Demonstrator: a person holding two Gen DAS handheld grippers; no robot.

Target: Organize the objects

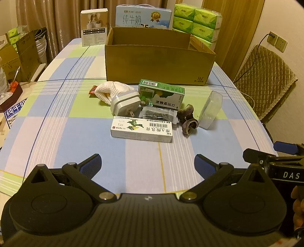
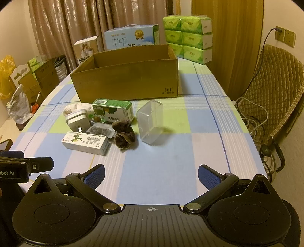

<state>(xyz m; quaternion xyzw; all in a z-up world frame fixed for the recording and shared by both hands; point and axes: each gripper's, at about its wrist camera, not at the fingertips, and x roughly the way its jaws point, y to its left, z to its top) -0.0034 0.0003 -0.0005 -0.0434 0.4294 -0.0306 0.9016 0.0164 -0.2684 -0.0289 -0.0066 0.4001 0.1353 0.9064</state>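
An open cardboard box (image 1: 159, 62) (image 2: 129, 79) stands on the checked tablecloth. In front of it lie a white ointment carton (image 1: 142, 130) (image 2: 86, 143), a green medicine box (image 1: 161, 94) (image 2: 114, 110), a white plug adapter (image 1: 124, 103) (image 2: 77, 120), a white mesh pouch (image 1: 109, 90), a dark sachet (image 1: 158, 114) (image 2: 101, 131), brown socks (image 1: 187, 121) (image 2: 124, 137) and a clear plastic case (image 1: 210, 109) (image 2: 150, 122). My left gripper (image 1: 148, 163) and right gripper (image 2: 151, 173) hover open and empty, short of the pile.
Behind the box stand a milk carton (image 1: 144, 18), a small white product box (image 1: 94, 27) and stacked green tissue packs (image 1: 197, 23). A padded chair (image 2: 273, 91) with cables is at the right. Cardboard boxes and bags (image 2: 38, 79) fill the floor at the left.
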